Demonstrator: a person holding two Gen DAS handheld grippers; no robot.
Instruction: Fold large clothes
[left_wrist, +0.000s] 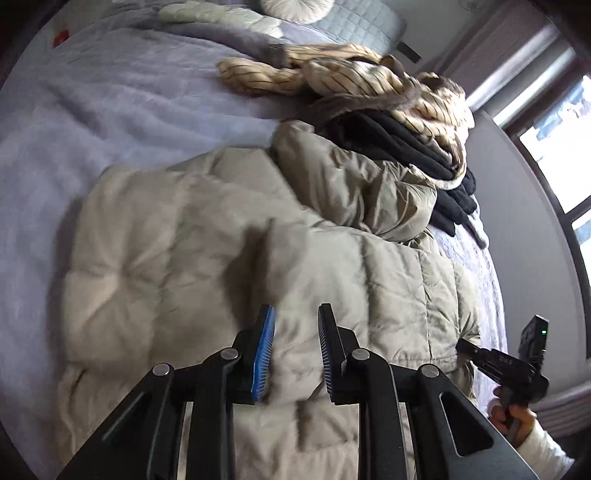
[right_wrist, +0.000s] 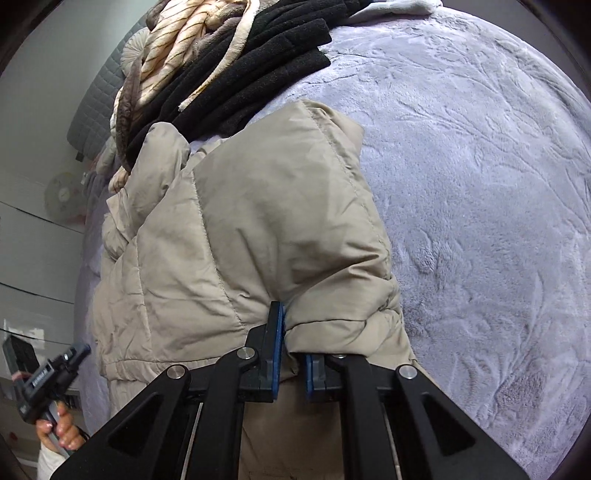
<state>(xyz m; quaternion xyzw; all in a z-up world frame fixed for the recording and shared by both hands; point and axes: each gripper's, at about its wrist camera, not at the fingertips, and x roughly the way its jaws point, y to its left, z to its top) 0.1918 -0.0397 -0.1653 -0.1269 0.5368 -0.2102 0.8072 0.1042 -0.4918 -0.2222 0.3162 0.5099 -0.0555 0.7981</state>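
Bed: lavender plush blanket covers the bed and fills the ground ahead of and to the right of your right tongs; it also lies to the left of your left tongs.
Jacket: beige quilted puffer jacket lies on the blanket directly ahead of and beneath both tongs, partly folded over on itself.
Left tongs: your left tongs are spread apart above the jacket, blue pads facing each other with nothing between them; whether the tips touch the fabric cannot be told.
Right tongs: your right tongs are pinching a gathered fold of the jacket's edge, the fabric bunched between the blue pads and draping forward from them.
Clothes pile: a cream striped fleece garment lies heaped on black garments, beyond the jacket ahead of both tongs; the black garments touch the jacket's far end.
Pillows: a grey quilted pillow and a round tufted cushion sit far ahead of your left tongs at the head of the bed.
Hands: your right hand shows to the right of the left tongs, gripping its handle; your left hand shows to the left of the right tongs.
Room: a window stands well to the right of your left tongs; a pale wall stands left of the right tongs.
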